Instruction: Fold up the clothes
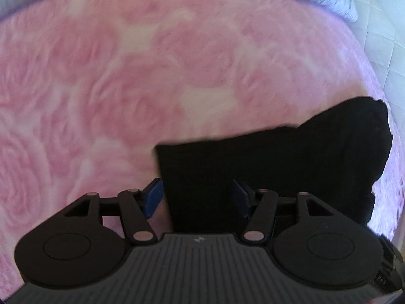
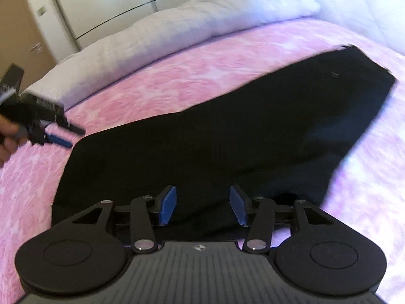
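Observation:
A black garment (image 1: 278,164) lies flat on the pink rose-patterned blanket (image 1: 126,76). In the left wrist view my left gripper (image 1: 197,197) is open; its left pad hangs over the blanket and its right pad over the cloth, and the garment's left edge runs up between them. In the right wrist view the garment (image 2: 215,131) stretches long from lower left to upper right. My right gripper (image 2: 202,204) is open above its near edge, with dark cloth below both blue pads. The left gripper (image 2: 68,134) shows blurred at the garment's far left corner, held by a hand (image 2: 7,139).
White quilted pillows (image 2: 177,25) lie along the far side of the pink blanket (image 2: 177,76). Behind them stands a pale wardrobe (image 2: 101,0) with a brown cabinet (image 2: 15,25) at the left. In the left wrist view white bedding (image 1: 374,38) borders the blanket at the upper right.

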`<act>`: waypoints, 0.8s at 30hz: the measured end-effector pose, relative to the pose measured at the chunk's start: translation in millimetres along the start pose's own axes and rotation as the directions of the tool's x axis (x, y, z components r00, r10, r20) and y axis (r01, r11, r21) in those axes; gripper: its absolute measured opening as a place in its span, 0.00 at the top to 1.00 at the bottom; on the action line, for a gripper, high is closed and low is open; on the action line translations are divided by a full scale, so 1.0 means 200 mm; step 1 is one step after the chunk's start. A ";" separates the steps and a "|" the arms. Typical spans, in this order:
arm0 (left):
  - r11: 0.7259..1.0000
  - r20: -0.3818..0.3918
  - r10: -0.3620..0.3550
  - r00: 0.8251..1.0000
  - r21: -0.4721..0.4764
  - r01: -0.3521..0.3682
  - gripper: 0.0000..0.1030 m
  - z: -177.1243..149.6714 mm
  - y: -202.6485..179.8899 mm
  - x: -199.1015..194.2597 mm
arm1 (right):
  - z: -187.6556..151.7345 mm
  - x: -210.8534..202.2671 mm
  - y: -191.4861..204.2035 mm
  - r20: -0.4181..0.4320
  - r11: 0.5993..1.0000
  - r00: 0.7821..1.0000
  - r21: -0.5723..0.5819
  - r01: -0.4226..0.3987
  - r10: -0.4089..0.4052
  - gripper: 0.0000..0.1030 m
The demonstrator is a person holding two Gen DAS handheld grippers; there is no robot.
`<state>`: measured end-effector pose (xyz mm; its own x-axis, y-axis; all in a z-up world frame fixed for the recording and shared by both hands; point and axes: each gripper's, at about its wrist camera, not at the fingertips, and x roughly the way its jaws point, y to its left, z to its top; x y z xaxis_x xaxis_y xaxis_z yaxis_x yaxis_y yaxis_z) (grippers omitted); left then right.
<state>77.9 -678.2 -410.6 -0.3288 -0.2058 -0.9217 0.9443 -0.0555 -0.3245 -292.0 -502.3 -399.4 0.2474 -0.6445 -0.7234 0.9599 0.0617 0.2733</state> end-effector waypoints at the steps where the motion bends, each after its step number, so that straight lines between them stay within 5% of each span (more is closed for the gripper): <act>1: 1.000 -0.010 -0.024 1.000 -0.008 0.024 0.46 -0.01 0.03 0.02 | 0.00 0.02 0.04 -0.004 1.000 1.000 -0.004 -0.005 0.005 0.49; 6: 0.986 -0.042 -0.165 0.985 -0.037 0.163 0.45 0.04 0.12 0.13 | -0.14 0.01 0.41 -0.043 0.971 0.997 -0.228 -0.069 0.060 0.32; 9: 0.972 -0.051 -0.229 0.972 -0.062 0.226 0.45 0.08 0.16 0.17 | -0.31 0.02 0.74 -0.071 0.902 0.993 -0.415 -0.116 0.095 0.23; 10: 0.968 -0.051 -0.245 0.968 -0.069 0.242 0.53 0.09 0.18 0.18 | -0.36 0.02 0.86 -0.078 0.871 0.992 -0.476 -0.124 0.098 0.20; 13: 0.954 -0.040 -0.282 0.959 -0.114 0.276 0.73 0.07 0.26 0.17 | -0.49 0.12 1.13 -0.006 0.803 0.999 -0.594 -0.039 0.044 0.17; 17: 0.937 -0.009 -0.322 0.947 -0.145 0.318 0.80 0.05 0.30 0.15 | -0.58 0.40 1.38 0.069 0.745 0.992 -0.656 0.125 -0.106 0.15; 19: 0.937 0.001 -0.323 0.946 -0.138 0.320 0.83 0.04 0.30 0.15 | -0.63 0.52 1.47 0.147 0.637 0.969 -0.732 0.243 -0.200 0.10; 21: 0.937 0.011 -0.325 0.946 -0.134 0.324 0.86 0.04 0.30 0.15 | -0.62 0.56 1.49 0.218 0.585 0.937 -0.736 0.341 -0.272 0.13; 24: 0.933 0.022 -0.333 0.942 -0.133 0.333 0.91 0.03 0.29 0.13 | -0.55 0.53 1.39 0.183 0.619 0.930 -0.703 0.351 -0.319 0.28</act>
<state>124.7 -692.4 -452.1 -0.6245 -0.1972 -0.7557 0.7696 0.0095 -0.6384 15.8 -469.3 -469.3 -0.1005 -0.7582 -0.6442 0.7735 0.3477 -0.5299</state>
